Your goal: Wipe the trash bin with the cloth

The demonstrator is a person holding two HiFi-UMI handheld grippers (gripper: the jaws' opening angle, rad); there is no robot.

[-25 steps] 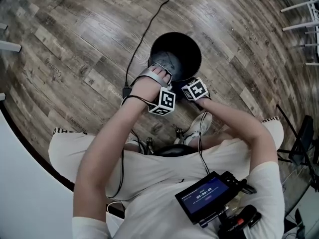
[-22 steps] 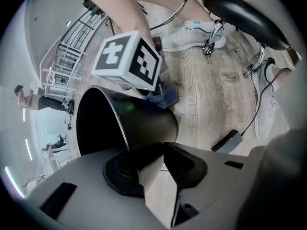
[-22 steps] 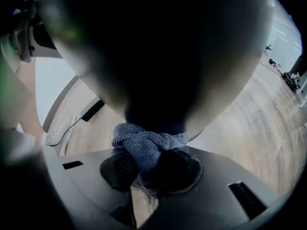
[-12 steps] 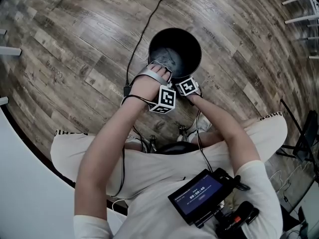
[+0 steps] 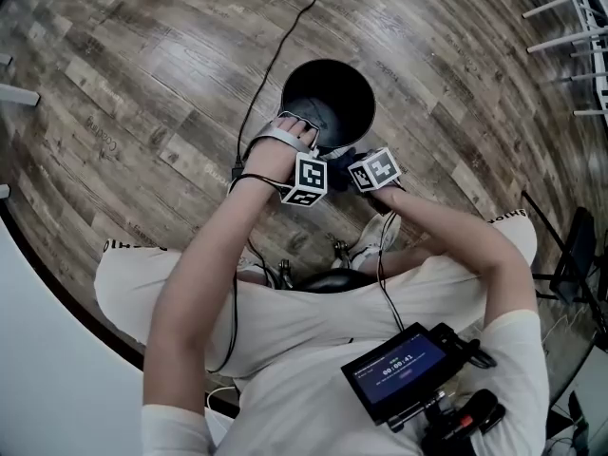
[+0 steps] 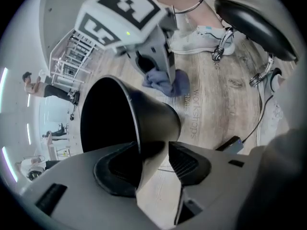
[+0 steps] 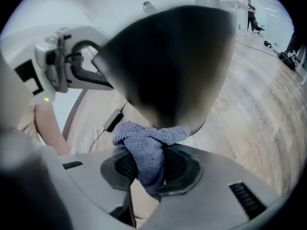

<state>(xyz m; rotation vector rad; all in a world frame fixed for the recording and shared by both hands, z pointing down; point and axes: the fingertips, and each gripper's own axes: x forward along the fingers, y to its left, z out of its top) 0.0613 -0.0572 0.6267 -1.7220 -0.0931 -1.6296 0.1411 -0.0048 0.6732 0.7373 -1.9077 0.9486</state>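
Two hand-held grippers meet at a black trash bin (image 5: 323,98) that stands on a wood-plank floor (image 5: 152,74). The floor lies open to the left of the bin and on its far side. A dark cable (image 5: 285,41) runs in from the far edge and passes the bin's left side. White frames (image 5: 575,8) crowd the far right corner. On the near side room is tight, with the person's white shoe (image 5: 380,238) just behind the bin.

The left gripper (image 6: 158,164) straddles the bin's near rim, one jaw inside and one outside. Its jaws have just been opening and now stand apart, with floor showing between the outer pad and the wall. The right gripper (image 7: 146,169) is clamped on a blue-grey cloth (image 7: 146,147). The cloth is bunched between the ribbed pads, and its upper fold touches the bin's outer wall on the near right.

The word "workshops" (image 6: 192,116) is printed on a plank beside the bin. A chest-mounted screen (image 5: 399,369) shows white digits on blue, too small to read with certainty.

The bin is round, smooth and tapered, narrowing toward its base. The cloth has a looped terry weave. The planks are grey-brown with heavy grain.
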